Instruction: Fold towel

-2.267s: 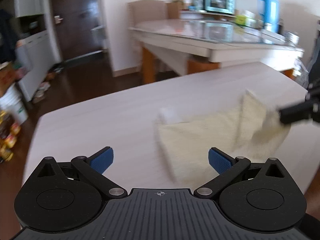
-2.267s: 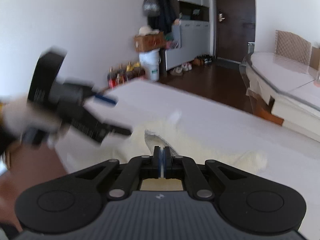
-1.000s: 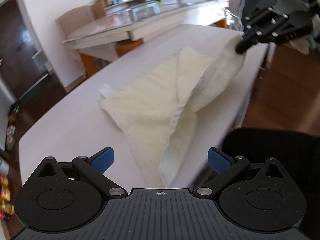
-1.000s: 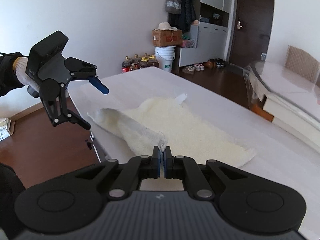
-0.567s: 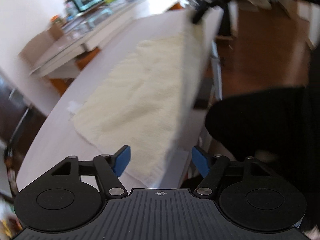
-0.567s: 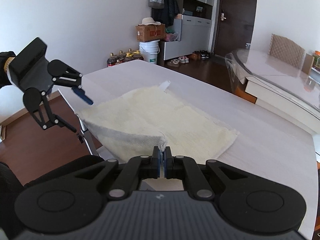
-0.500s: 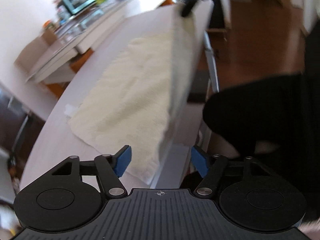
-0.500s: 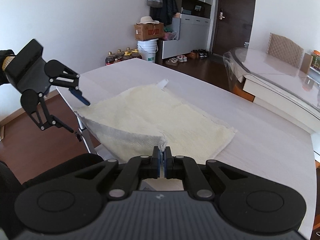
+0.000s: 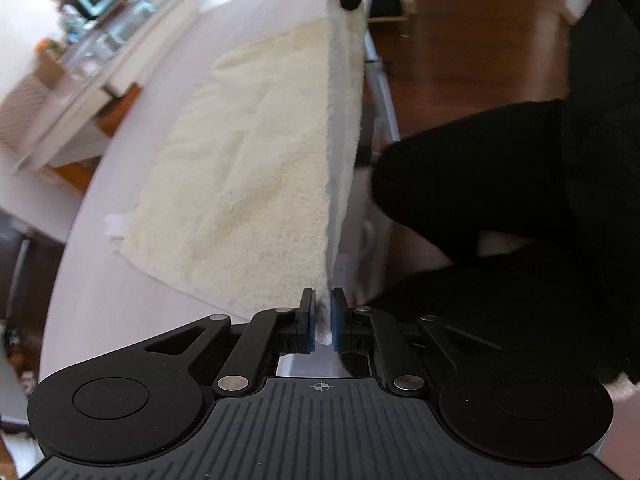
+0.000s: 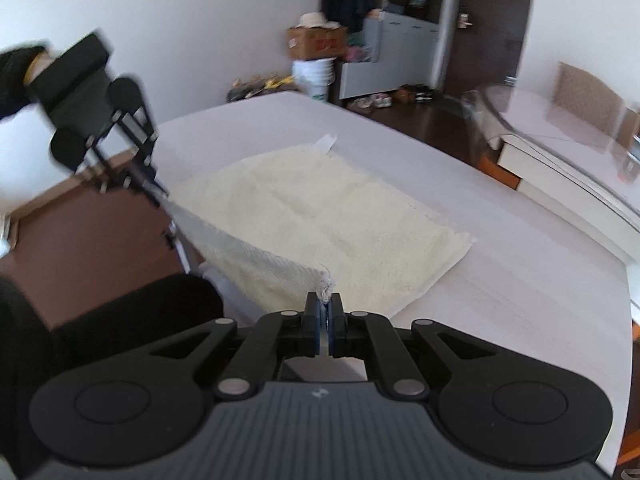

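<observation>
Bright daylight, soft shadows; fisheye bending at edges; motion blur in background, both views

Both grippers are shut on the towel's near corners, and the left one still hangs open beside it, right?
Not quite. The left gripper is shut on the towel corner too, as the left wrist view shows; the right gripper also pinches its corner.

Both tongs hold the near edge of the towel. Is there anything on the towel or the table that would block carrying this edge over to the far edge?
Nothing visible blocks it. The left tongs and right tongs pinch the near corners of the towel; its flat part is bare, and the table past it too.
</observation>
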